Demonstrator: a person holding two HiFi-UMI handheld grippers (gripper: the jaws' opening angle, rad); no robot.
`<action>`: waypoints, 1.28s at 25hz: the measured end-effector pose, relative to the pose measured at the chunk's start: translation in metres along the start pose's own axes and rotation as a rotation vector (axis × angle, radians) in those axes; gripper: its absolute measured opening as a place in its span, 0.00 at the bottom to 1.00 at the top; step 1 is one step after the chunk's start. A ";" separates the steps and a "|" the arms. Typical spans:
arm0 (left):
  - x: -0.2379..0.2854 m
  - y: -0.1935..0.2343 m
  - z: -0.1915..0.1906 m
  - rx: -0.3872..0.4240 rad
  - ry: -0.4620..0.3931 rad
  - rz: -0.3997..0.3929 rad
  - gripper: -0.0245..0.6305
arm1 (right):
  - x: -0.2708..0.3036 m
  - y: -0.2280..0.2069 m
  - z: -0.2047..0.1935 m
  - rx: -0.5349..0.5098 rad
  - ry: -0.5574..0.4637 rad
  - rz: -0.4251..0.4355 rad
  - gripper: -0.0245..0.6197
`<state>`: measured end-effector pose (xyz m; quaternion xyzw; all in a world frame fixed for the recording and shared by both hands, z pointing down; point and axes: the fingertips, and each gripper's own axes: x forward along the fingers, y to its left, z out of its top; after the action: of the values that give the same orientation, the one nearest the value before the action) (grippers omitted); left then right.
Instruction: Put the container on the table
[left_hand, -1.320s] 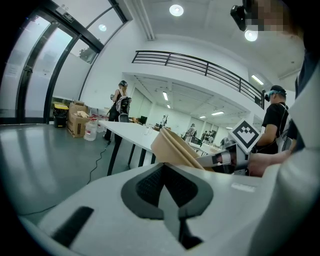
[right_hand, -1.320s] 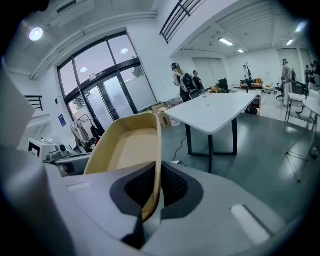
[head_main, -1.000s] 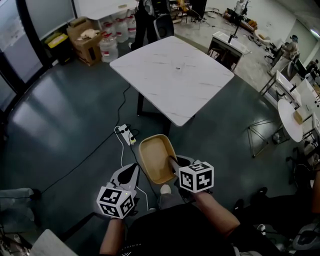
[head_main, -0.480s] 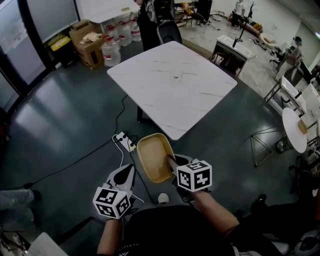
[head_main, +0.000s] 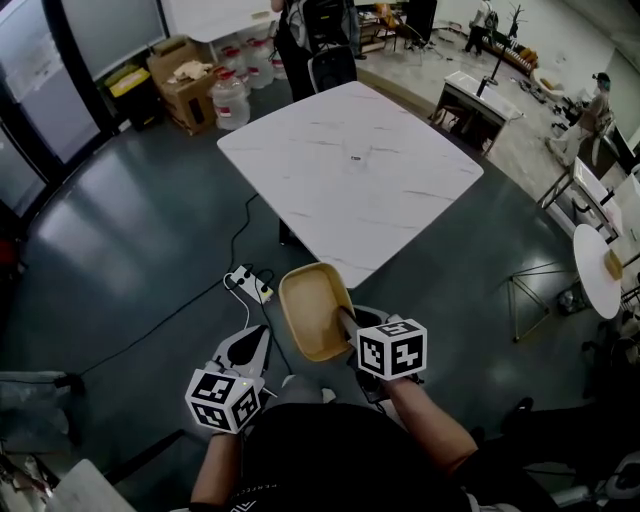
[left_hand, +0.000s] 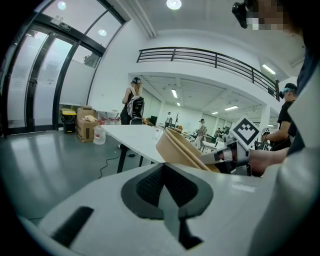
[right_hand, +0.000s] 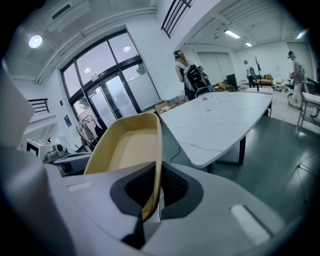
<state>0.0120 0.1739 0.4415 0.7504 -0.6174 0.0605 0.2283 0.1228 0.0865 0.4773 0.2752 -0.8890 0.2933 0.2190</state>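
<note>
Since a second ago the table (head_main: 350, 170) fills more of the head view. Its near corner has drawn closer to the container (head_main: 312, 315), so the carrier has stepped forward. The grip on the container looks unchanged.

Left side:
- The power strip (head_main: 250, 283) lies on the dark floor (head_main: 120, 250), with its cable running off toward the table legs.
- The left gripper (head_main: 255, 350) is held low beside the body, apart from the container.
- In the left gripper view the left gripper's (left_hand: 165, 187) jaws are pressed together with nothing between them. The container (left_hand: 182, 147) shows beyond them, tilted.

Centre:
- The container is a tan, shallow tub. It is empty and held in the air over the floor, just short of the table's near corner. It is not yet above the top.

Right side:
- The right gripper (head_main: 348, 322) is clamped on the near rim of the container.
- The right gripper view shows the jaws of the right gripper (right_hand: 150, 195) narrow on the thin wall. The container (right_hand: 132, 145) stands up ahead and the table (right_hand: 225, 120) lies beyond it.

Judgement: this is the approach phase. The container probably needs to be carried further forward over the tabletop before it is lowered. A one-sided pinch on the rim may let the tub swing.
</note>
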 end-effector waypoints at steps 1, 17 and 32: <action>0.002 0.001 0.001 0.000 0.003 0.003 0.02 | 0.000 -0.002 0.001 0.003 0.000 0.001 0.05; 0.057 0.026 0.018 -0.006 0.010 -0.023 0.02 | 0.040 -0.035 0.030 0.016 0.004 -0.022 0.05; 0.153 0.104 0.082 0.013 0.031 -0.113 0.02 | 0.117 -0.073 0.111 0.056 -0.013 -0.107 0.05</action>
<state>-0.0675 -0.0112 0.4536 0.7846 -0.5699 0.0630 0.2358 0.0543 -0.0765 0.4898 0.3305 -0.8657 0.3042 0.2209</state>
